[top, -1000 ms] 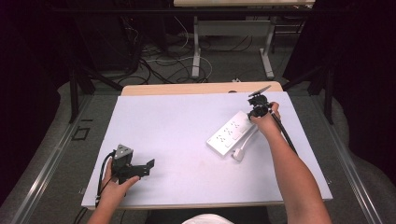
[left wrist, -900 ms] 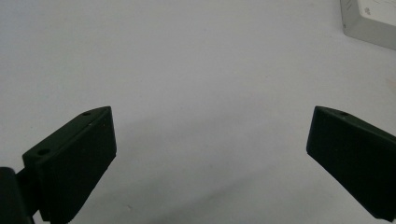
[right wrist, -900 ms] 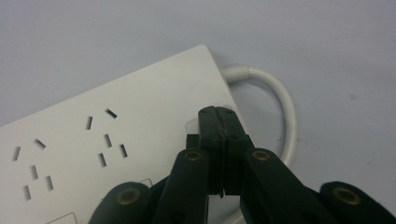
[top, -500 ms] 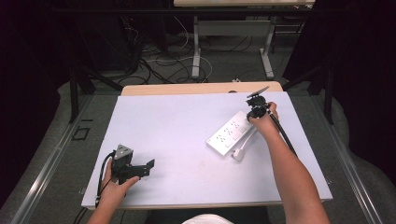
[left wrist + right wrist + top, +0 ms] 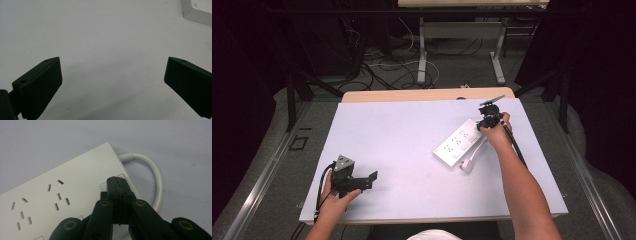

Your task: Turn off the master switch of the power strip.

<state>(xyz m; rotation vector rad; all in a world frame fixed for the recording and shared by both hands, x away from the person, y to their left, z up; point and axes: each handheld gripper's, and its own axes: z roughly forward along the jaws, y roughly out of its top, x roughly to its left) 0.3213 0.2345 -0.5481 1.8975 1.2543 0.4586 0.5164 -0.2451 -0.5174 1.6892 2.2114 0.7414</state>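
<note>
At the near left edge of the table (image 5: 412, 130), the left gripper (image 5: 371, 179) rests in the person's hand with its jaws wide apart over bare tabletop, nothing between them. Farther out on the right half of the table lies a white power strip (image 5: 460, 142), set diagonally, its white cable (image 5: 472, 159) looping beside it toward the near side. The right gripper (image 5: 117, 182) points down at the strip's far end, jaws pressed together with nothing between them, the tips over a square switch panel (image 5: 126, 181); whether they touch it cannot be told. The left gripper view cuts off all but a corner of the strip.
</note>
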